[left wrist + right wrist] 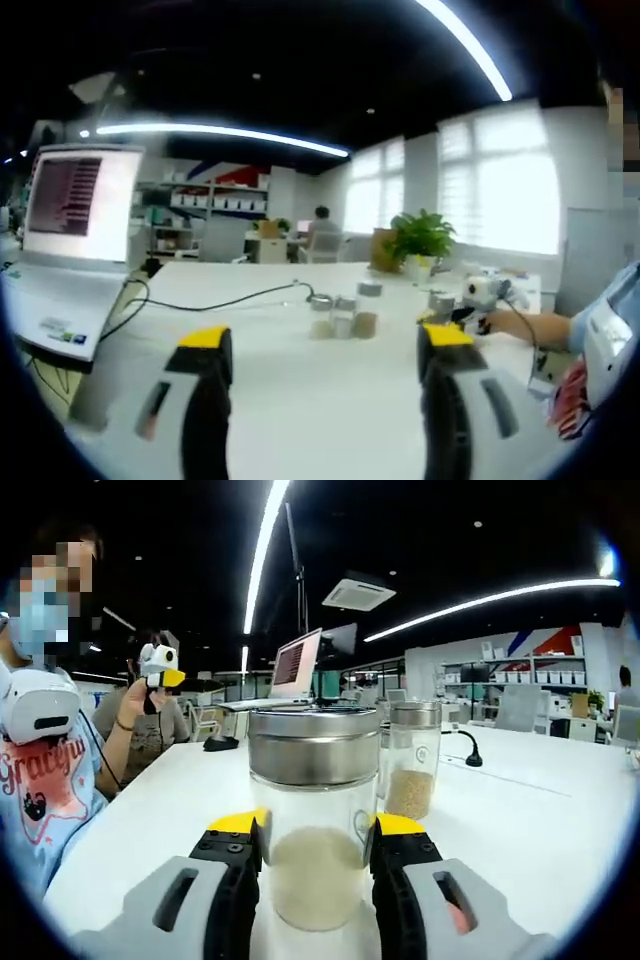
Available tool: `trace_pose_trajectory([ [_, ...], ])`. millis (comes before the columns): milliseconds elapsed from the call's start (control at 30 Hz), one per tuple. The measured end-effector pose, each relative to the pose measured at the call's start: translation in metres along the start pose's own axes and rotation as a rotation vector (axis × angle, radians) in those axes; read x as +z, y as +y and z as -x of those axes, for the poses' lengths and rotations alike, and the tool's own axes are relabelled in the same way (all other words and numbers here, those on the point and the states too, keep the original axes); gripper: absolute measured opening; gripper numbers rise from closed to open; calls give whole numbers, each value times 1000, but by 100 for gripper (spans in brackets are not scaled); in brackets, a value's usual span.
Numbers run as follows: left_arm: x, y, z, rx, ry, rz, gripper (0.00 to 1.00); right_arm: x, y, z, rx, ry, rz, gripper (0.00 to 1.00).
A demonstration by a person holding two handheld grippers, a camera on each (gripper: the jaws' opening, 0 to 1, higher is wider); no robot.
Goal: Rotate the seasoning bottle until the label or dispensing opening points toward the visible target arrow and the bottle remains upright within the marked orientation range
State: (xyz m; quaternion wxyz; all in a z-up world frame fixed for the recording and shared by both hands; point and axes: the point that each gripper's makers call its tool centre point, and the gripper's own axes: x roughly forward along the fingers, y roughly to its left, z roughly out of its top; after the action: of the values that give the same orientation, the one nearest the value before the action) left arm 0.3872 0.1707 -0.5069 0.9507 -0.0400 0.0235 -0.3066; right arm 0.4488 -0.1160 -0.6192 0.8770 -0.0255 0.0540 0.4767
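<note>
A glass seasoning bottle (pixel 313 770) with a steel lid and white granules stands upright on the white table (pixel 520 820). My right gripper (pixel 318 826) is shut on it, one yellow-tipped jaw pressed against each side. In the left gripper view the right gripper (pixel 482 296) is at the right in a person's hand, with a steel-lidded bottle (pixel 440 301) beside it. My left gripper (pixel 325 338) hangs open above the table with nothing between its jaws. In the right gripper view the left gripper (pixel 160 666) is held up at the far left.
A second bottle (pixel 412 758) with tan granules stands just behind the held one. Three small bottles (pixel 345 315) are grouped mid-table. An open laptop (pixel 75 215) sits at the left with a black cable (pixel 220 298). A potted plant (pixel 420 240) stands at the far edge. A person (pixel 40 750) sits beside the table.
</note>
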Motion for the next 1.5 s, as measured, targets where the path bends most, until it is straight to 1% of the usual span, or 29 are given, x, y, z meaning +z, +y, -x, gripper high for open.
trace_pose_trajectory([
  [100,1,0,1,4,-4,0,80,-1,-7,3,-119,13,-4,42],
  [200,2,2,3,8,-8,4,80,-1,-12,6,-225,12,-30,42],
  [267,3,4,4,12,-11,6,80,-1,-12,7,-260,-1,-27,42],
  [333,3,5,5,15,-13,8,80,-1,-16,9,-325,-31,-32,42],
  [400,4,5,6,15,-17,8,80,-2,-19,13,-414,-26,-43,42],
  [500,8,6,12,25,-23,-16,80,-4,-25,18,-545,-10,-58,42],
  [533,9,6,13,29,-26,-18,80,-4,-25,18,-568,-5,-58,42],
  [633,13,10,16,39,-41,-12,80,-4,-26,18,-610,-21,-61,42],
  [800,15,15,19,51,-53,-3,80,-4,-27,18,-649,-21,-58,42],
  [867,16,17,22,45,-46,-19,80,-5,-28,19,-651,-10,-77,43],
  [933,19,23,27,78,-46,-66,81,-14,-26,20,-642,32,-105,43],
  [967,20,26,29,104,-40,-83,82,-17,-26,20,-640,33,-104,49],
  [1000,20,31,31,137,-34,-86,86,-22,-23,20,-631,40,-129,54],
  [1033,20,33,31,157,-34,-94,90,-28,-19,20,-610,51,-161,58],
  [1067,21,36,33,178,-33,-112,91,-30,-18,21,-604,50,-176,59],
  [1100,21,36,33,183,-30,-122,90,-29,-18,25,-603,30,-185,59],
  [1167,22,38,35,183,-33,-117,90,-26,-17,31,-587,24,-186,64],
  [1200,22,38,35,176,-40,-100,90,-23,-14,32,-569,25,-175,65],
  [1233,24,38,35,165,-47,-84,90,-18,-12,34,-544,33,-108,65],
  [1267,24,37,34,158,-49,-78,89,-14,-8,32,-498,46,-48,65],
  [1300,23,35,33,151,-50,-74,89,-11,-4,29,-436,52,-4,69],
  [1333,22,33,32,144,-48,-72,89,-12,-2,28,-389,73,12,72],
  [1367,21,32,31,137,-46,-69,89,-11,-1,30,-367,76,9,73],
  [1400,21,31,30,131,-44,-67,89,-9,1,28,-305,69,55,72],
  [1433,20,29,29,124,-44,-62,89,-8,1,29,-268,75,108,72],
  [1467,20,27,28,117,-49,-48,90,-3,-4,31,-247,50,156,72],
  [1500,20,25,27,109,-51,-44,89,0,-5,33,-216,28,178,73],
])
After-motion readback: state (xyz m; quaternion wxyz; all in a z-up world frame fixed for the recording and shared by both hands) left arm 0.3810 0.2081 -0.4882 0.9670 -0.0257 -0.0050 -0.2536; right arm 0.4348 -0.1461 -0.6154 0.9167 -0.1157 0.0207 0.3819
